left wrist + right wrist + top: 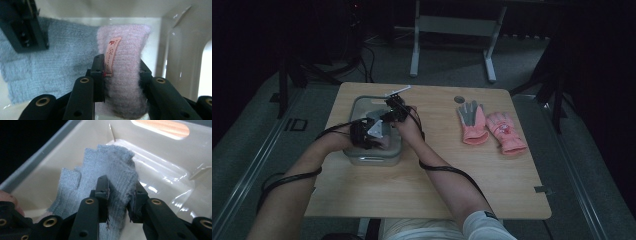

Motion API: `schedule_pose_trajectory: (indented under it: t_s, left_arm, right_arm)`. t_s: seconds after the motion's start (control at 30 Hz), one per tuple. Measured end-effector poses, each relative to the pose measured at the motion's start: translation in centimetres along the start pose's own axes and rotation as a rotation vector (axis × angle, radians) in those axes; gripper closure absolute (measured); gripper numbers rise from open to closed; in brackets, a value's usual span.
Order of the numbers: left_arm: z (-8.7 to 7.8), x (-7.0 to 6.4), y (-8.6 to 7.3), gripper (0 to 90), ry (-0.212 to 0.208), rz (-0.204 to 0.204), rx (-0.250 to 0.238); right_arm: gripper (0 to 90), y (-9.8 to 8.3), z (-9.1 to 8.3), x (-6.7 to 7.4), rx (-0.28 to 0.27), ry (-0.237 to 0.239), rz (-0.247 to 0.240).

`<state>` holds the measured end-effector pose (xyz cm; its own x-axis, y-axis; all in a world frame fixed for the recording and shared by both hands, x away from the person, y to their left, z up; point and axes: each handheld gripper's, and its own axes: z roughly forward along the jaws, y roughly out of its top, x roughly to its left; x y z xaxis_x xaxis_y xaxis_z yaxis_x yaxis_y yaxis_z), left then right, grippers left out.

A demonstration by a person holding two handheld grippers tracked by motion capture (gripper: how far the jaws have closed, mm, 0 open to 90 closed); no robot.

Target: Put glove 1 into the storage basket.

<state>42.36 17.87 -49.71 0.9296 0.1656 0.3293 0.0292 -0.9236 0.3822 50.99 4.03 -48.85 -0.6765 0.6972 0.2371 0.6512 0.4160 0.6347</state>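
While each hand-held gripper pinches it, pink knit (125, 65) looks fuzzy, blue-grey knit (112, 172) ribbed

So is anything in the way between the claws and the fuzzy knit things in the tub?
Nothing. The left claw already pinches the pink knitted piece, and the right claw pinches the grey knitted glove.

A pair of pink padded winter gloves (492, 129) is lying on the right half of the light wooden table (377, 192), side by side and touching; the left one is showing a grey palm. A small round hole (459, 99) is sitting near the table's far edge. A white metal frame (452, 25) is standing on the grey carpeted floor (257, 145) beyond.
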Motion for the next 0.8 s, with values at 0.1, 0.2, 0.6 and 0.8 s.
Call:
schedule_pose_trajectory:
  t_s: [0.1, 0.2, 0.6, 0.8]
  left_arm:
    - [0.5, 0.1, 0.2, 68.0, -0.012, -0.006, 0.007]
    - [0.9, 0.3, 0.1, 67.9, -0.045, -0.031, 0.027]
    - [1.3, 0.3, 0.8, 55.0, -0.07, -0.08, 0.065]
    - [0.1, 0.5, 1.3, 44.7, -0.027, -0.131, 0.076]
  right_arm:
    - [66.9, 0.0, 0.1, 0.0, 0.006, -0.009, -0.004]
    - [61.6, 0.1, -0.3, -0.1, -0.008, -0.022, -0.011]
    - [52.7, -0.2, -3.7, -1.0, -0.086, 0.009, -0.001]
    - [48.1, -0.3, -5.5, -1.4, -0.114, 0.007, -0.012]
